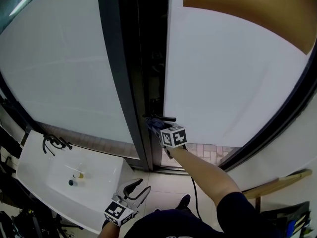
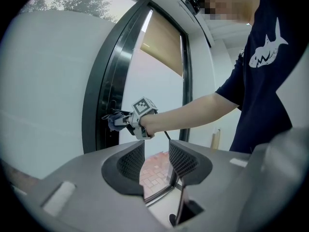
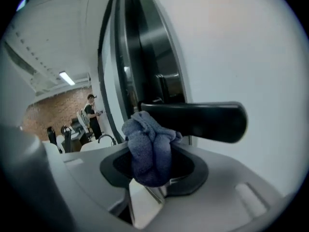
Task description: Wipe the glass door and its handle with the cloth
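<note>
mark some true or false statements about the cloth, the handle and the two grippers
1. The right gripper is shut on a blue cloth. True.
2. The cloth is at the black door handle. True.
3. The left gripper grips the handle. False: its fingers are apart and empty, low down and away from the glass door.
4. The white sink is on the person's right. False: it is on the left.
</note>
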Tool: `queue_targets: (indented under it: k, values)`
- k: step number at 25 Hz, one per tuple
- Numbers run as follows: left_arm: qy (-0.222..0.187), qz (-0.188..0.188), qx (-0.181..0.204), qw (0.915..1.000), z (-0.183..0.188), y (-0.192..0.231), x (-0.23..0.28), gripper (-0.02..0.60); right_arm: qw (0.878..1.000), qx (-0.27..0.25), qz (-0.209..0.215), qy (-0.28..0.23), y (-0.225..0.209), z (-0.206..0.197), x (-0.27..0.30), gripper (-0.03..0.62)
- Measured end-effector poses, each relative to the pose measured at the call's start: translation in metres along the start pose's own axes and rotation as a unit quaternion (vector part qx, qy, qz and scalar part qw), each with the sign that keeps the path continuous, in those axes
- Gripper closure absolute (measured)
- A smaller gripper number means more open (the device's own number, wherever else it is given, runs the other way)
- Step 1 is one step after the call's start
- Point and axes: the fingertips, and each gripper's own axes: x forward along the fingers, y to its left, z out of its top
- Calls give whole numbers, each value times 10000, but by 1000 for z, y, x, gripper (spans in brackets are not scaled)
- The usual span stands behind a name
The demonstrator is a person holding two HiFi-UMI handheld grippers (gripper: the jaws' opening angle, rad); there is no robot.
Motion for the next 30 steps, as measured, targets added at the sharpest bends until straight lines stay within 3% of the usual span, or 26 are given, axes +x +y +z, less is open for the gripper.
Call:
queue_targets:
  k: [6,12,27,30]
  values:
    - [71,209,-14,9998,-10,8,-9,430,9974,551,65,-450,1,12,15,448]
    - [57,143,22,9999,-6,5,-4,430,9981,307,-46,-535,-15,11,-4,448]
    - [41,-243,120,9996,-2,-4,16,430,9938,474,-566,-837,-74,3,-80,450]
    - [43,-234,99,9997,-1,-2,17,430,9952,348,-616,-669,-78,-7,-81,450]
